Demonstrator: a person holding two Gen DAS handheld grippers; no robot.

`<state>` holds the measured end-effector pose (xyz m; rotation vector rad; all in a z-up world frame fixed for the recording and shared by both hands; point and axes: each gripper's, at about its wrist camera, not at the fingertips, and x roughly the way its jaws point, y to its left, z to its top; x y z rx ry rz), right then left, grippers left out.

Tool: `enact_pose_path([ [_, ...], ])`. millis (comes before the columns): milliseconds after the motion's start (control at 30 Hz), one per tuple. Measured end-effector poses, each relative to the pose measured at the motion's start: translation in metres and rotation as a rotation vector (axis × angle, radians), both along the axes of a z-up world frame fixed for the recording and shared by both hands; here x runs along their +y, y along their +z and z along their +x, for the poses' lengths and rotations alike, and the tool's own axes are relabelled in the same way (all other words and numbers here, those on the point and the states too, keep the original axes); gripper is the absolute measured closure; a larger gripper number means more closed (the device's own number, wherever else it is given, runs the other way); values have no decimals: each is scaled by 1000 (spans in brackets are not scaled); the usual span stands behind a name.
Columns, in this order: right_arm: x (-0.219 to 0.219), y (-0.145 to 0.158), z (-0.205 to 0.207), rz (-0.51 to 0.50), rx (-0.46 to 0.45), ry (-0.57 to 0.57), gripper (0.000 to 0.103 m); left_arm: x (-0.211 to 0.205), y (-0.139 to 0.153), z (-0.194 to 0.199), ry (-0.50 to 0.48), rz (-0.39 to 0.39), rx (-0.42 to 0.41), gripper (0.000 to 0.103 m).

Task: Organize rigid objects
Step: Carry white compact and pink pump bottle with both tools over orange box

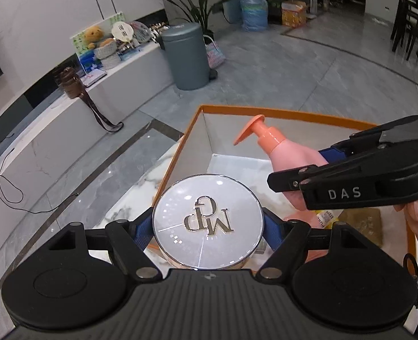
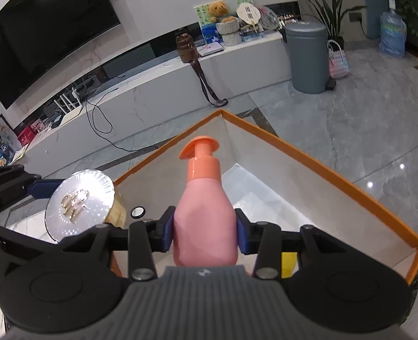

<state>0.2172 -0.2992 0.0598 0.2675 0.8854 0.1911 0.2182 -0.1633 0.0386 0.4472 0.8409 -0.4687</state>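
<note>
Two items are in my grip, one per tool, both carried over the orange-rimmed box [image 2: 322, 167], which I take as my reference. My left gripper [image 1: 208, 222] is clamped across the sides of a round mirrored jar lid with a gold monogram [image 1: 208, 221]; its blue pads [image 1: 271, 226] press on the rim from opposite sides, and a gold-toned jar body shows beneath the lid in the right wrist view. I hold it lid-up, just at the box's near-left wall, which I judge keeps it level for setting down. My right gripper [image 2: 204, 226] is closed on the body of a pink pump bottle [image 2: 204, 215], pads squeezing its waist, orange pump head [image 2: 199, 147] pointing toward the box's far corner. The bottle hangs above the box interior, not yet resting on anything.

Box contents: the floor toward the far corner is bare white. At the near end, beneath the bottle, I see a yellow item [image 2: 289, 263] and a tan, flat-looking object [image 1: 361, 226]; I cannot identify either further.

Judgement: both items are staged for placing in the box; the open far area is the likelier landing spot.
</note>
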Motion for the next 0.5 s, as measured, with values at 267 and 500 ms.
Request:
enact_pose_path([
  [267, -2, -19, 17, 58, 66, -45, 61, -1, -12, 20, 0, 6, 37, 15],
  [500, 1, -28, 26, 37, 99, -86, 61, -7, -25, 33, -14, 21, 63, 15],
])
